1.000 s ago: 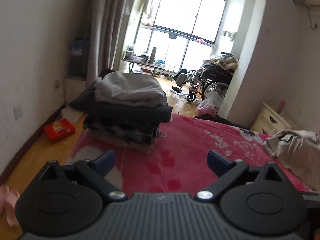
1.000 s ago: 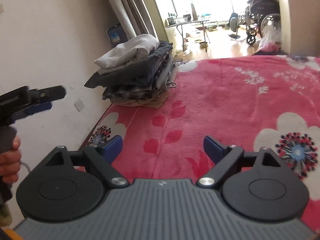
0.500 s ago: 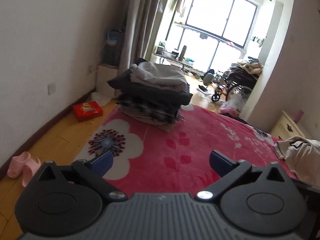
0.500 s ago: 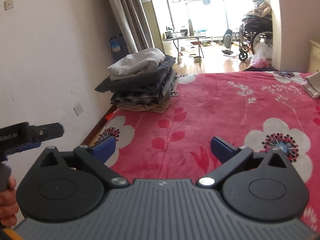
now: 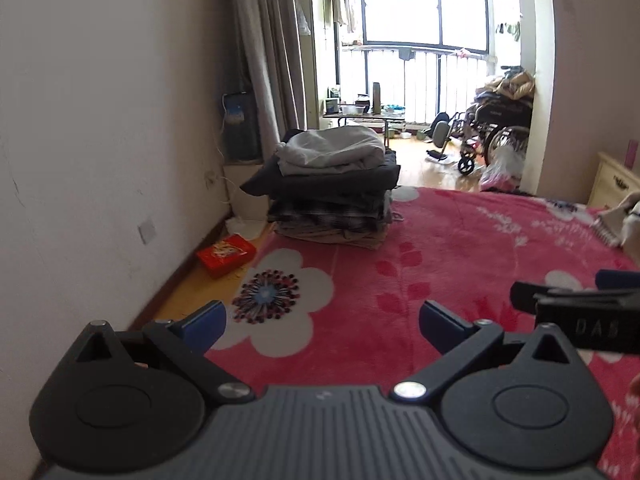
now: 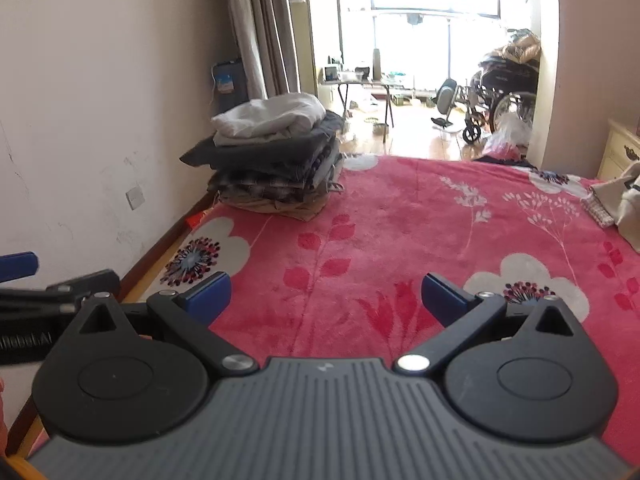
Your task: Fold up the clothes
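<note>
We see both tools held over a plush pink blanket (image 6: 400, 216) printed with white flowers and red leaf sprigs. The left gripper (image 5: 322, 322) fills the bottom of its frame with its blue-padded fingers spread wide and nothing between them; the right gripper (image 6: 326, 294) sits the same way in its own view, jaws apart and empty.

The stack of folded clothes (image 5: 334, 190) stands at the centre of the left view, on the far left corner of the blanket: a pale grey soft garment on top, dark grey layers below, then plaid, then tan at the base, edges roughly squared. In the right view the same stack (image 6: 276, 160) appears left of centre.

An unfolded cream garment (image 6: 622, 200) with a ribbed hem lies crumpled at the right edge of both frames.

Only the left view shows fully the red box (image 5: 226, 254) on the wooden floor beside the bed, lower left of centre; whether anything is in it we cannot tell. In the right view just a red corner shows.

A wheelchair (image 5: 496, 136) piled with bundles stands by the bright window in the upper right.
</note>
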`<state>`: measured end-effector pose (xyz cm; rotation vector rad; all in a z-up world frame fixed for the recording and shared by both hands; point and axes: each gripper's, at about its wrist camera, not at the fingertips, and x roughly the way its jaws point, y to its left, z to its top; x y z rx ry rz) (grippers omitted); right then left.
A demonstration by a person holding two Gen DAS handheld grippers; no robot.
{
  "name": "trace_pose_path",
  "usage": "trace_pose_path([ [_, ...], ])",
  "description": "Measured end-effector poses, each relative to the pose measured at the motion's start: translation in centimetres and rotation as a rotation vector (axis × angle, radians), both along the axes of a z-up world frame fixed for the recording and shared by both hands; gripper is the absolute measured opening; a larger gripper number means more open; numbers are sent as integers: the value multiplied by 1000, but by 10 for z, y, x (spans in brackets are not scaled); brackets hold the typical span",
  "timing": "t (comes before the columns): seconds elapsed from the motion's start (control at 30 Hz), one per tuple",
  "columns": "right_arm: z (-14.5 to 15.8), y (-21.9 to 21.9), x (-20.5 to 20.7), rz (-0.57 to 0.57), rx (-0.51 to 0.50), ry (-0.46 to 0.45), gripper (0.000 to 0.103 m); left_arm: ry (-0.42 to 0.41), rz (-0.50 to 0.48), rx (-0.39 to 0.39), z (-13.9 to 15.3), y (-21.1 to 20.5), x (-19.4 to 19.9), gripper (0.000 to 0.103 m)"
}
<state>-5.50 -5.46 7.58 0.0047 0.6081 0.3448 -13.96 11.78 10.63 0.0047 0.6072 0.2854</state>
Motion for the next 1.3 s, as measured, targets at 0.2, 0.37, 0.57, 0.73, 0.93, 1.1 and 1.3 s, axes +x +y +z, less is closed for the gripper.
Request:
trace_pose_path([
  [0.2,-6,-4,6,-48,17,119,102,37,61,32,-1,-2,-4,103],
  [0.37,-7,3,2,-49,28,153,102,43,120,20,-2,7,-4,103],
  [0.57,0,20,2,-47,-8,152,102,5,172,-20,7,24,-2,103],
  [0.73,3,30,6,-66,-7,177,102,-22,176,-20,14,32,-2,103],
  [0.93,4,38,4,-76,-44,172,102,-13,186,-35,13,35,0,103],
  [1.1,7,40,0,-93,-55,146,102,3,194,-12,11,37,-1,103],
  [1.3,12,43,-5,-90,-64,108,102,-21,217,17,12,38,-7,103],
])
